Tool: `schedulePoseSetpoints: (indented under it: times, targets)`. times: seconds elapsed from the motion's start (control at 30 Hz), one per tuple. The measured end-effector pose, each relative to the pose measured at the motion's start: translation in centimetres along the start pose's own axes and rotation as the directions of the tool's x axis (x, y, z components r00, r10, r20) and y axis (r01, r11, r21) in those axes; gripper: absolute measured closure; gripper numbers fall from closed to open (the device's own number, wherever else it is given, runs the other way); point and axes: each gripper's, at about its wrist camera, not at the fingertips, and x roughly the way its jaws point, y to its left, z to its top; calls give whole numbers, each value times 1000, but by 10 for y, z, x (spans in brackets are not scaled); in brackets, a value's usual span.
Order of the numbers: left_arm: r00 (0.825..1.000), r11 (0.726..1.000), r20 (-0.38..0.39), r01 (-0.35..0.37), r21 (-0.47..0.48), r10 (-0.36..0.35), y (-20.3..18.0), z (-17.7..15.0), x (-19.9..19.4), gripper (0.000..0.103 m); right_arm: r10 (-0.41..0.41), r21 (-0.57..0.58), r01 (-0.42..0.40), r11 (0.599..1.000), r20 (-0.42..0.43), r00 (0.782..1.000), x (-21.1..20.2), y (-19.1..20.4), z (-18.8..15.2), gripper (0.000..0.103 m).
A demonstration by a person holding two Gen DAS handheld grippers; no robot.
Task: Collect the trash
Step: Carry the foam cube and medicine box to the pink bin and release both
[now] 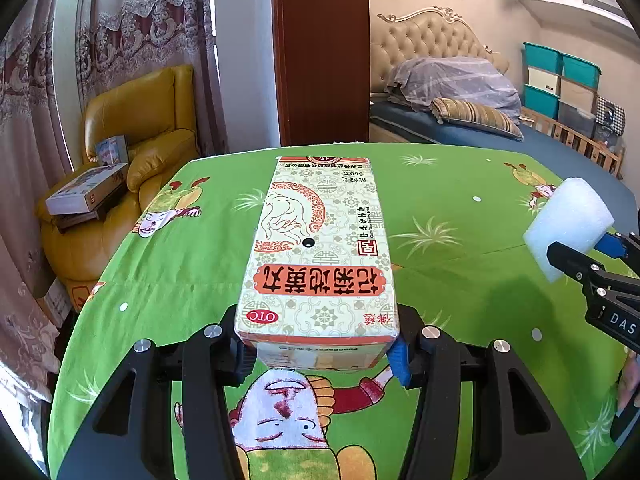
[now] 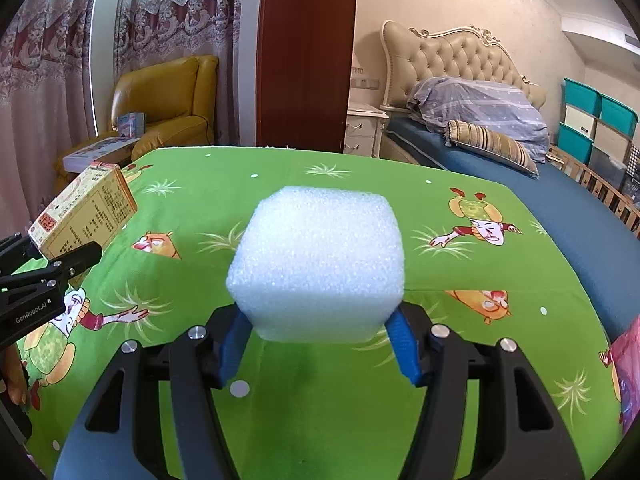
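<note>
Two pieces of trash are up off the bed at once, one in each of my tongs. My left gripper (image 1: 320,354) is clenched on the near end of the medicine carton (image 1: 318,252), so the long box sticks straight out ahead of the fingers, level over the green sheet (image 1: 180,280). I hold it by the short end because that is where the pads span it; the rest cantilevers forward. It is thin printed cardboard — cream and orange, sharp-edged, probably light and maybe empty, so I judge a firm squeeze could dent it.

My right gripper (image 2: 320,344) grasps the white foam block (image 2: 318,264) low on its sides, the blue pads (image 2: 404,344) splayed wide around it. The foam is a rounded cube, pebbly and soft-looking; it should give under pressure, which helps the grip.

Both items hang clear of the sheet, well apart from each other. No bin shows in either view, so I judge the next step is carrying them to one.

Beyond the cartoon-printed sheet stand a yellow leather armchair (image 1: 144,120) stacked with boxes, lace curtains, and a tufted headboard (image 2: 452,56).
</note>
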Motion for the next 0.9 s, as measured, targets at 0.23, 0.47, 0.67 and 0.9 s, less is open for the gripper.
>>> schedulePoseSetpoints:
  times: [0.23, 0.47, 0.67, 0.9]
  targets:
    - [1000, 1000, 4, -10, 13, 10, -1, 0, 0, 53, -3, 21, 3, 1000, 20, 1000, -4, -5, -1, 44]
    - [999, 998, 25, -43, 53, 42, -13, -3, -6, 53, -13, 25, 12, 1000, 57, 998, -15, -6, -2, 44]
    - [999, 998, 50, 8, 70, -12, -30, -7, -20, 53, 10, 67, -13, 998, 58, 998, -36, -22, -18, 44]
    - [987, 977, 30, 153, 147, -159, -87, -9, -34, 53, -55, 133, 44, 990, 80, 995, -74, -75, -41, 44]
